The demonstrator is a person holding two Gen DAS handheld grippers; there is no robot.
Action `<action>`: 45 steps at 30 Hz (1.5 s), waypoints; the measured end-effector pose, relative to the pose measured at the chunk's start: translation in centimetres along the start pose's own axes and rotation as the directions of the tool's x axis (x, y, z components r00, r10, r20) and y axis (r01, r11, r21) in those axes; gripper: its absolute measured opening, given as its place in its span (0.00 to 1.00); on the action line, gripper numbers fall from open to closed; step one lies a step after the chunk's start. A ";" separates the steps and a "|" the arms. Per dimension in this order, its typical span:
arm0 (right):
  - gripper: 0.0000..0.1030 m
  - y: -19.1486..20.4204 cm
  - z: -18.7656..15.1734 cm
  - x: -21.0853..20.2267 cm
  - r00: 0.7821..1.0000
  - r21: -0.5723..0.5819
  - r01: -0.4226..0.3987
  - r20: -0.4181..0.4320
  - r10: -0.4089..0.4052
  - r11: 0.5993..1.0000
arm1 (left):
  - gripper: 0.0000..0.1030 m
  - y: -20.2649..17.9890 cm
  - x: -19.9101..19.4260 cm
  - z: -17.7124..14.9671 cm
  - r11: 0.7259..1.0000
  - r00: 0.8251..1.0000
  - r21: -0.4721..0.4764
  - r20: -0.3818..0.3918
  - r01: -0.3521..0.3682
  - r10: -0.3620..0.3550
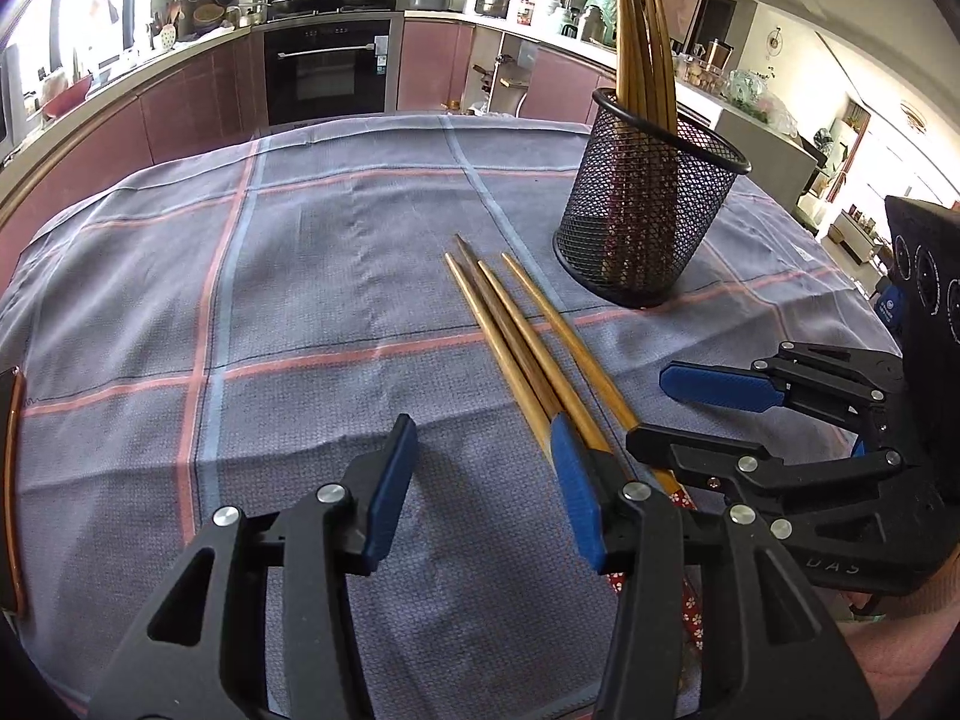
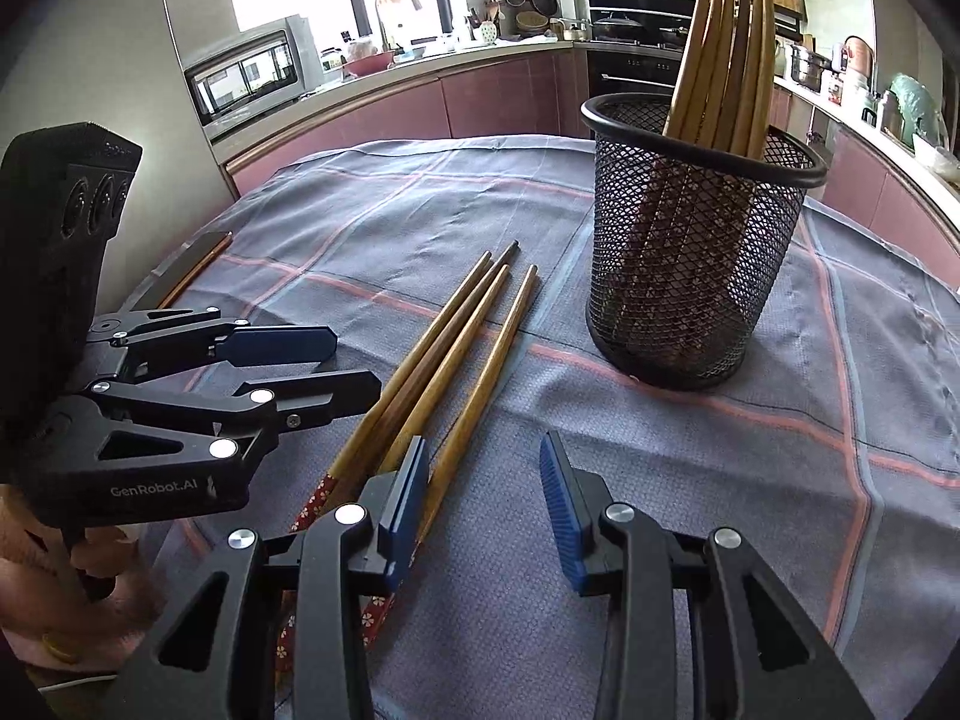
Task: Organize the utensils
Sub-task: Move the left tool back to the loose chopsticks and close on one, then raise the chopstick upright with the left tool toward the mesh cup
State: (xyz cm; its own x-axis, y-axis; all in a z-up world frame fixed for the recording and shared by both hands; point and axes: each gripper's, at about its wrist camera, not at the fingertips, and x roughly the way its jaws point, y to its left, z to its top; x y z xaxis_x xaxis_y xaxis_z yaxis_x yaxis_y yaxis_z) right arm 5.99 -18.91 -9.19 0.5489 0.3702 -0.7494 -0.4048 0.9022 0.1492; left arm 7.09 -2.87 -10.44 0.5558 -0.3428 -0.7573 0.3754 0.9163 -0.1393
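Note:
Several loose wooden chopsticks (image 1: 528, 348) (image 2: 444, 348) with red flowered handle ends lie side by side on the checked tablecloth (image 1: 300, 276), tips pointing away. A black mesh holder (image 1: 648, 222) (image 2: 690, 264) stands beyond them to the right, with several more chopsticks (image 1: 642, 48) (image 2: 726, 48) upright in it. My left gripper (image 1: 483, 480) (image 2: 348, 369) is open over bare cloth, its right finger over the chopsticks' thick ends. My right gripper (image 2: 486, 498) (image 1: 678, 414) is open too, with only cloth in its gap and the chopsticks passing under its left finger.
A flat dark item with a wood-coloured edge (image 1: 12, 480) (image 2: 198, 258) lies at the table's left edge. A hand (image 2: 90, 570) holds the left gripper. Kitchen counters, an oven and a microwave stand behind the table.

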 end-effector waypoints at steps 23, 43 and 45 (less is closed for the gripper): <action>0.33 -0.1 0.2 0.1 1.000 0.001 0.003 0.003 -0.003 1.000 | 0.27 -0.9 0.8 0.1 0.998 0.999 0.048 -0.027 -0.030 0.032; 0.09 -1.6 1.1 0.8 1.000 0.095 -0.010 0.008 0.009 0.995 | 0.10 -0.3 1.3 0.7 0.999 0.999 -0.027 -0.023 -0.029 0.029; 0.07 -1.8 1.1 0.8 1.000 0.114 -0.017 0.013 0.016 0.993 | 0.08 -0.3 1.2 0.6 0.999 0.999 -0.040 -0.015 -0.032 0.031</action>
State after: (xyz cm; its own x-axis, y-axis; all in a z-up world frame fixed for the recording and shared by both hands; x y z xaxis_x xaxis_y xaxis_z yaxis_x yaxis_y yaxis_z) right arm 7.91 -20.02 -9.34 0.5515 0.3872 -0.7389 -0.3280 0.9151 0.2347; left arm 8.08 -3.63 -10.91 0.5556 -0.3109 -0.7711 0.3275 0.9343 -0.1408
